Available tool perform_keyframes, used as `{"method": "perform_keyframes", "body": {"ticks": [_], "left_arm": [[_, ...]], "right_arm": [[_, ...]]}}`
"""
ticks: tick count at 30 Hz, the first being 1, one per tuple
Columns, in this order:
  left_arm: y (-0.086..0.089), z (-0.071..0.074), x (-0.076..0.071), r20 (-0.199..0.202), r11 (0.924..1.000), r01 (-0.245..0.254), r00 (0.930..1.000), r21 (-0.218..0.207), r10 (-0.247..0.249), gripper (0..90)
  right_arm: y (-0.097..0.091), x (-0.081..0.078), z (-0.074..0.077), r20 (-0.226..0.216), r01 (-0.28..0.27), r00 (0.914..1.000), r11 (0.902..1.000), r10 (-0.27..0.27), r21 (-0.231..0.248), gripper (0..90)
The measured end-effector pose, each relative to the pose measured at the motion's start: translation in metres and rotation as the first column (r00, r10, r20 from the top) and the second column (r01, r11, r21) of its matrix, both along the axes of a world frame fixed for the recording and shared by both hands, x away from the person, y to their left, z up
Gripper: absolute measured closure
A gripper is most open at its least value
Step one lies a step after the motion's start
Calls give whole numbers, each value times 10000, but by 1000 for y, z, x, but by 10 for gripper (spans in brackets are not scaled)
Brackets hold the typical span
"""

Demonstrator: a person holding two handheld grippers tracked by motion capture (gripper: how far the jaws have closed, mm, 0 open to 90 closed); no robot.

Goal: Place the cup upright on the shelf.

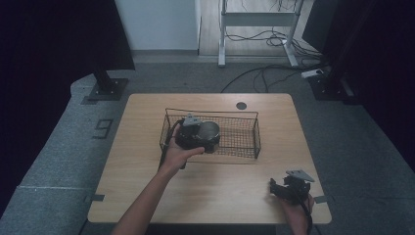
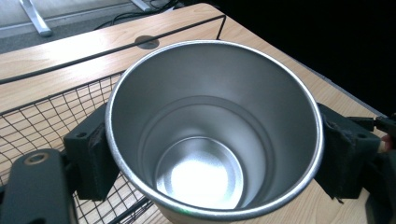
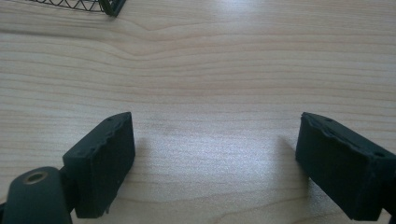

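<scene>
Item: steel cup (image 2: 212,135), plain, empty, bright inside. Held by the left gripper (image 1: 195,136), one black pad (image 2: 91,156) pressed to each side of the wall, so the jaws were clamped across the cup's width. In the left gripper view the mouth faced the camera and the floor of the cup lay farther off, so the cup's long axis ran along the line of the jaws.

Position: in the high view the cup (image 1: 209,133) sat over the left part of the wire basket (image 1: 242,137), inside its rim line. Whether its base touched the mesh or hung above it could not be told.

Basket: black wire, oblong, long side running left to right across the wooden table (image 1: 147,191); the right part of it held nothing.

Right gripper (image 1: 288,188): resting at the near right corner of the table, well apart from the basket. Its jaws stood wide apart over bare wood, gripping nothing; a corner of the basket (image 3: 109,7) lay at the top of the right gripper view.

Governing relation: the cup lay directly between the left pads, above or on the basket floor. The left hand was much the nearer. Judged next step: lower and release into the basket, keeping the cup clear of the wire rim.
</scene>
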State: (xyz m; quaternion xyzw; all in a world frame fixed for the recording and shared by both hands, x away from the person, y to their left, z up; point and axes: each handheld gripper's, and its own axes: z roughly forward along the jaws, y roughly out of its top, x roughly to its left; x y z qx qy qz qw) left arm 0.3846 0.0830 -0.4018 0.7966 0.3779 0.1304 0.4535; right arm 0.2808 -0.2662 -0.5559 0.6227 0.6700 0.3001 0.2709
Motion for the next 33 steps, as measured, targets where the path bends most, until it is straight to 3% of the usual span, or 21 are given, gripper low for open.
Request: {"method": "perform_keyframes", "body": {"ticks": [11, 33], "left_arm": [[-5, 9, 10, 145, 9999, -44, 9999, 90, 43, 157], [-9, 9, 33, 67, 9991, -286, 9996, 303, 284, 161]], "right_arm": [[0, 0, 0, 0, -2, 10000, 10000, 2, -2, 117], [0, 0, 0, -2, -8, 10000, 10000, 8, -8, 118]]}}
